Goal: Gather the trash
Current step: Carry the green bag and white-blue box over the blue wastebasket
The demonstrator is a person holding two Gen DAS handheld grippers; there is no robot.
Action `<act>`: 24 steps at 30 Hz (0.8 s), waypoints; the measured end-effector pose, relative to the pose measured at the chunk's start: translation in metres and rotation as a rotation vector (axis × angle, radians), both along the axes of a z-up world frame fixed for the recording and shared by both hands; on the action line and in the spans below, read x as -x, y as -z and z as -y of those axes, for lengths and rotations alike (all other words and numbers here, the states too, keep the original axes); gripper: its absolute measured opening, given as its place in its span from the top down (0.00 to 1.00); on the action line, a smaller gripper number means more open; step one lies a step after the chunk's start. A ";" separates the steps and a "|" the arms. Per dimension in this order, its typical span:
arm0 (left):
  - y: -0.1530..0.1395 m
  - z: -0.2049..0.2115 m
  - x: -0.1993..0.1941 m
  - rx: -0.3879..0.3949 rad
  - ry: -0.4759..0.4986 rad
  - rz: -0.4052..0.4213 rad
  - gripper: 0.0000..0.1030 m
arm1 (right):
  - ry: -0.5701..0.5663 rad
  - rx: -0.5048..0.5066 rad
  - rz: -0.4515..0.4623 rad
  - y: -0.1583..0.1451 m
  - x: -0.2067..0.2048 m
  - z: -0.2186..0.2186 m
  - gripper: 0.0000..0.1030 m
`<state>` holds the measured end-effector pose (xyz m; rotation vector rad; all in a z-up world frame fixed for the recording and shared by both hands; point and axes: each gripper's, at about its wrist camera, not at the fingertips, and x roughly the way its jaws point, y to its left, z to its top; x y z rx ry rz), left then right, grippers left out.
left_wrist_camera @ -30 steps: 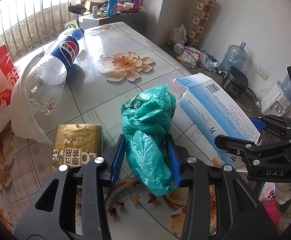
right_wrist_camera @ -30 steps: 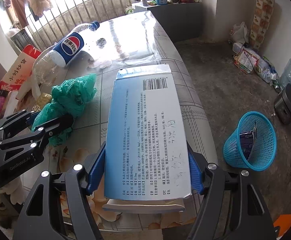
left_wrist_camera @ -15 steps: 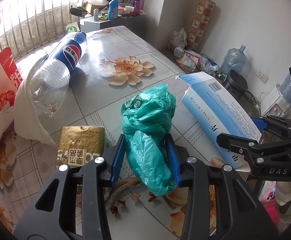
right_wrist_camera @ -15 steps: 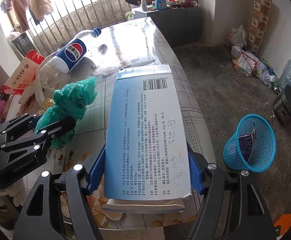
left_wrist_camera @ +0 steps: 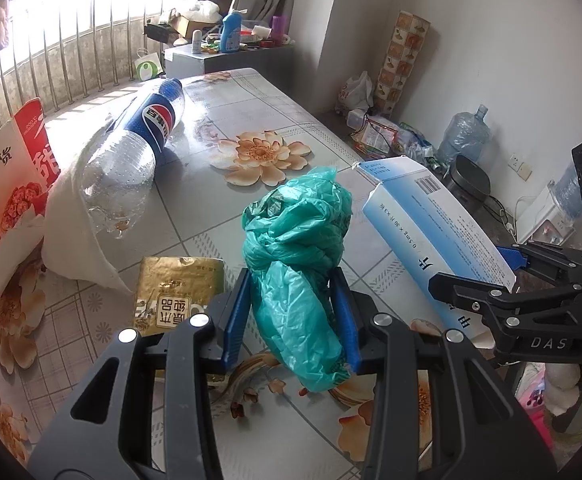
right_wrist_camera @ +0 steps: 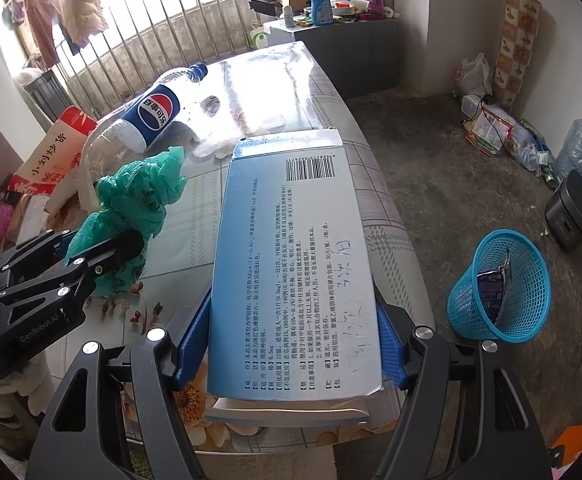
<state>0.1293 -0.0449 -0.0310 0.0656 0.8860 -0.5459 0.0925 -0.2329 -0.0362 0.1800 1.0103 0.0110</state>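
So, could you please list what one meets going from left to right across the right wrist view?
Left gripper shut on green plastic bag → blue-and-white carton in the right gripper → blue mesh bin on the floor → dark appliance.

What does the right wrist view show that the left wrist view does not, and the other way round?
Only the right wrist view shows the blue mesh waste basket on the floor, with a wrapper inside it. Only the left wrist view shows the gold packet lying flat on the table. Both show the left gripper shut on the green plastic bag, the right gripper shut on the blue and white box, the Pepsi bottle on its side and the red snack bag.
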 end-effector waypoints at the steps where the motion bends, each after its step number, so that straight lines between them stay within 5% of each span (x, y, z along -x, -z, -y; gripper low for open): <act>1: -0.001 -0.001 0.000 0.005 -0.002 0.002 0.64 | 0.005 0.000 0.004 -0.002 0.001 0.000 0.33; 24: -0.031 -0.010 0.012 0.036 0.005 0.056 0.65 | 0.097 -0.089 0.101 -0.021 0.029 0.016 0.33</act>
